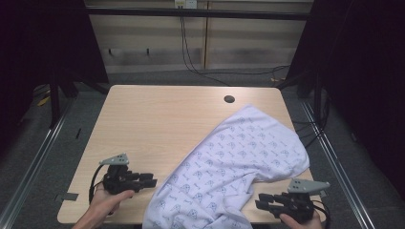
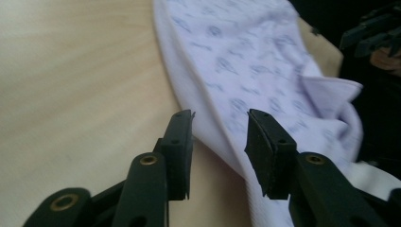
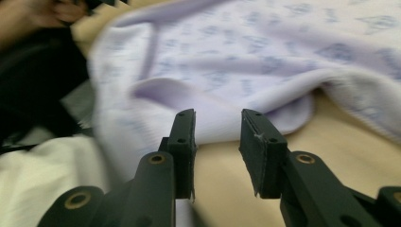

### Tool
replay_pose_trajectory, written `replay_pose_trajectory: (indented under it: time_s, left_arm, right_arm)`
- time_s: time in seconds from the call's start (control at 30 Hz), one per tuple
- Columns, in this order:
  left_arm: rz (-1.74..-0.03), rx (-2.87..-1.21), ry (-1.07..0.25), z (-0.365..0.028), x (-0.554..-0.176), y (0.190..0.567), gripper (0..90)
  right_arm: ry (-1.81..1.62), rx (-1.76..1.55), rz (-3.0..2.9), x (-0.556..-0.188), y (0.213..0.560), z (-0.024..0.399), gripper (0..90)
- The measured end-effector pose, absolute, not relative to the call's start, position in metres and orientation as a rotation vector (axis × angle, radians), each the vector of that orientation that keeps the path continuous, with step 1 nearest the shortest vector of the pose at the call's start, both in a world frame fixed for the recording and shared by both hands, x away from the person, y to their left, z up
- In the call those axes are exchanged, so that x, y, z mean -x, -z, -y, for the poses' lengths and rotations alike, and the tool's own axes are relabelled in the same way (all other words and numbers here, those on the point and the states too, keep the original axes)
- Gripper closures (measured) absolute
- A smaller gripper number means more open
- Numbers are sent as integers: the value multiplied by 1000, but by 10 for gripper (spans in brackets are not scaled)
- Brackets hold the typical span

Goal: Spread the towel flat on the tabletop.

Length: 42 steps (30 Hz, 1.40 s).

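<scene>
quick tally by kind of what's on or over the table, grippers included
white printed cloth: 1
left gripper and right gripper, both black with jaws apart: 2
round hole in the table: 1
total: 4

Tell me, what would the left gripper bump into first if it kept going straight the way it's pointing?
Probably the white patterned cloth. The left gripper has open jaws aimed at the cloth's near edge, with bare table under them. How big the gap is, the pictures don't settle.
</scene>
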<state>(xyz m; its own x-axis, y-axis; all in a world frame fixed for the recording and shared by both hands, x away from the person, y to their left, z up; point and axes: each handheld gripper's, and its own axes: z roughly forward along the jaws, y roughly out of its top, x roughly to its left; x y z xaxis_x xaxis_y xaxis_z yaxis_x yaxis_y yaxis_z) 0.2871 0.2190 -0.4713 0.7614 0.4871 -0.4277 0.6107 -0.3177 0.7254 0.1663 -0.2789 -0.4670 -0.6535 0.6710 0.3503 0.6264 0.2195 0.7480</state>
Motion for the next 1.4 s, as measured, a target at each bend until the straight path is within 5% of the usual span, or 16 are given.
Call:
replay_pose_trajectory:
  time_s: [0.37,0.43,0.53,0.93,1.1,1.4]
  left_arm:
    - [-835,-2126,88,-130,-350,489,520]
    - [-830,-2156,86,-122,-355,492,584]
    - [-840,-2186,80,-118,-358,498,831]
    - [-1022,-2109,22,-202,-342,501,890]
    - [-1062,-2090,11,-242,-316,500,890]
    - [-967,-2037,158,-242,-287,497,889]
  right_arm:
    - [-1162,-1345,-2420,-213,490,265,661]
    - [-1144,-1327,-2427,-216,491,262,655]
    - [-1083,-1296,-2443,-218,493,255,652]
    - [-996,-1199,-2455,-229,495,236,689]
    - [-982,-1129,-2484,-243,495,222,889]
    - [-986,-1272,-2313,-240,478,270,890]
